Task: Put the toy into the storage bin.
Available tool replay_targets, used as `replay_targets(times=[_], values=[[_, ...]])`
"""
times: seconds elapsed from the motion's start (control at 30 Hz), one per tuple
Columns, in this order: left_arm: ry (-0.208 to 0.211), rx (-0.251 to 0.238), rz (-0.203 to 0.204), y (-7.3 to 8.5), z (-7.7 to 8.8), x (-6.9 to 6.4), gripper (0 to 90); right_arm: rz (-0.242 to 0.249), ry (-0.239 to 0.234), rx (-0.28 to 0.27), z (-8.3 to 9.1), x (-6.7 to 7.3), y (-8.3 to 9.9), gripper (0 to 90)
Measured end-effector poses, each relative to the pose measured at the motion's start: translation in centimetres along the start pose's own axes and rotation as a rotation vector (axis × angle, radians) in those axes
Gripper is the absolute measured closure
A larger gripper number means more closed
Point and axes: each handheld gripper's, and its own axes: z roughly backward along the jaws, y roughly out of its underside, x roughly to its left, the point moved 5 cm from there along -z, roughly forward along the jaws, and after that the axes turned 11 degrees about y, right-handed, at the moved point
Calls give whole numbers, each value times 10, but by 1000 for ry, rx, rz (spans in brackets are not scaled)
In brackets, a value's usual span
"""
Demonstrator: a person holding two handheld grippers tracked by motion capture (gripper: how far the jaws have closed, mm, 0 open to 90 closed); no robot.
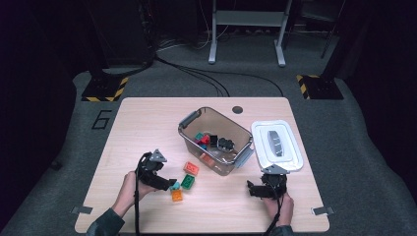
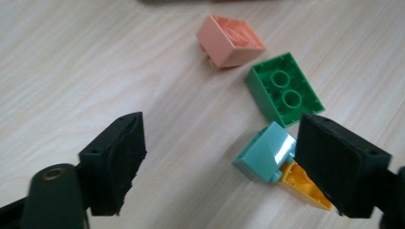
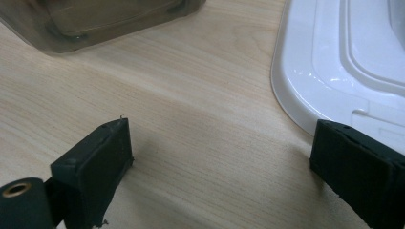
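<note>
Left gripper (image 2: 219,162) open over the loose bricks: teal brick (image 2: 264,152) sits just inside the right-hand finger (image 2: 334,162), yellow brick (image 2: 305,188) tucked beneath it. Shift sideways to centre the teal one, then close (the yellow may drag along). Right gripper (image 3: 219,167) open, nothing between its fingers, beside the white lid (image 3: 334,71).

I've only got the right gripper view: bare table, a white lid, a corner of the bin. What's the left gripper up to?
Observer: The left gripper is open, and a teal brick lies between its jaws, close by one of them.
Operator: Other bricks around it?
Observer: A yellow brick lies right beside the teal one; a green brick and an orange brick lie beyond.
Operator: Is the bin empty?
Observer: No, the bin holds several bricks.
</note>
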Motion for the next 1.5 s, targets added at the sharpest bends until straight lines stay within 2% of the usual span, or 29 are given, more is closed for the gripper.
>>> replay_targets(times=[0.17,0.23,0.27,0.3,0.33,0.4,0.53,0.6,0.73,1.07,1.2,1.33,1.5], values=[[61,25,-41,3,-7,-9,374,0,0,0,0,0,0,60],[55,26,-55,3,-9,-11,396,0,0,0,0,0,0,60],[79,39,-61,4,-10,-13,408,0,0,0,0,0,0,60],[74,37,-60,4,-11,-14,418,0,0,0,0,0,0,60],[83,57,-77,5,-11,-14,434,0,0,0,0,0,0,60],[81,72,-80,7,-14,-15,476,0,0,0,0,0,0,60],[78,71,-89,9,-16,-14,612,0,0,0,0,0,0,60],[79,67,-81,11,-17,-12,656,0,0,0,0,0,0,60],[79,60,-63,13,-18,-8,670,0,0,0,0,0,0,60],[76,32,-47,11,-14,-4,682,0,0,0,0,0,0,60],[78,8,-42,4,-5,-4,682,0,0,0,0,0,0,60],[61,-16,-36,-4,6,-2,682,0,0,0,0,0,0,60],[42,-29,-53,-15,20,2,681,-1,0,0,0,0,0,60]])
